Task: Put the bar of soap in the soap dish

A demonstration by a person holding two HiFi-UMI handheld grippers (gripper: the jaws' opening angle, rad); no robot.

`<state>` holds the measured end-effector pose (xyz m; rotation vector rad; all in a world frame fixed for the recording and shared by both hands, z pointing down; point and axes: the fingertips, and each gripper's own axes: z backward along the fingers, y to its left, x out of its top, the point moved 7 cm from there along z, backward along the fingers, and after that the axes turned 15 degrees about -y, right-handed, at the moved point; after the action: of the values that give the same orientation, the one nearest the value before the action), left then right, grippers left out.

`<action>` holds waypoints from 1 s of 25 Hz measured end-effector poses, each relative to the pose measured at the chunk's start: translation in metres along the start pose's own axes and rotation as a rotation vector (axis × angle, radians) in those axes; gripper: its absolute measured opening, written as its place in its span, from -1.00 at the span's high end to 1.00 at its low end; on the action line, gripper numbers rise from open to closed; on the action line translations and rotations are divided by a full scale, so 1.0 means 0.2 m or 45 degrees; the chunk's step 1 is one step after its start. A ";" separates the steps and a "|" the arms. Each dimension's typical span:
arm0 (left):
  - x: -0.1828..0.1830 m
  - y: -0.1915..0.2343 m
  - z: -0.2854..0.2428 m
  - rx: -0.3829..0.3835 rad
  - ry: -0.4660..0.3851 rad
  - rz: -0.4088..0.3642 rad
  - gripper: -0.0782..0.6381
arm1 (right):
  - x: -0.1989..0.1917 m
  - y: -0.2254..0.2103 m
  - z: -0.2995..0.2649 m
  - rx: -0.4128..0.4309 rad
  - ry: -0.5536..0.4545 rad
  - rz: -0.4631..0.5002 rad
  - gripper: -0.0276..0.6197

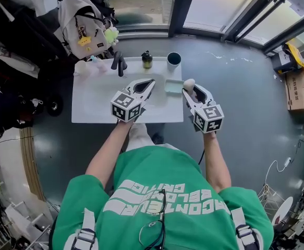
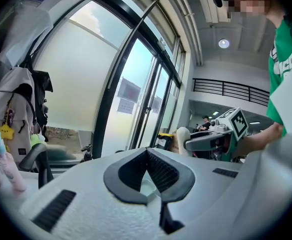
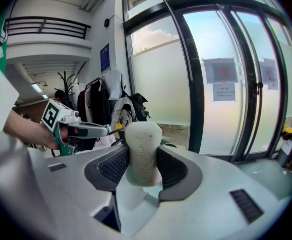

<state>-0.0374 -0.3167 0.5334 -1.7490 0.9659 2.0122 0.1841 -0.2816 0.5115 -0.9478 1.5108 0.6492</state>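
Bar of soap [image 3: 143, 149] upright in right claw's [image 3: 142, 160] grip, beside soap dish [image 1: 173, 86] at counter's [image 1: 97, 102] right edge; left claw [image 2: 147, 153] closed, empty.

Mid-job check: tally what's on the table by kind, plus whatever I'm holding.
Bar of soap: 1, held by the right gripper
Soap dish: 1
Cup: 1
Small dark bottle: 1
Black object, kind unclear: 1
Total: 5; pale items at the table's far-left corner are too unclear to count.
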 end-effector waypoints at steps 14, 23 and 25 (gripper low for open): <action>-0.08 0.14 -0.12 -0.021 0.072 0.054 0.76 | -0.08 -0.13 -0.18 -0.012 0.091 0.002 0.36; -0.13 0.16 -0.13 -0.003 0.086 0.080 0.76 | -0.19 -0.18 -0.24 0.006 0.138 0.016 0.36; -0.15 0.16 -0.13 -0.006 0.096 0.081 0.76 | -0.23 -0.19 -0.25 0.009 0.156 0.016 0.36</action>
<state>-0.0310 -0.3507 0.5697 -1.8302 1.0539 2.0012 0.1899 -0.3344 0.5701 -0.9878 1.6270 0.6034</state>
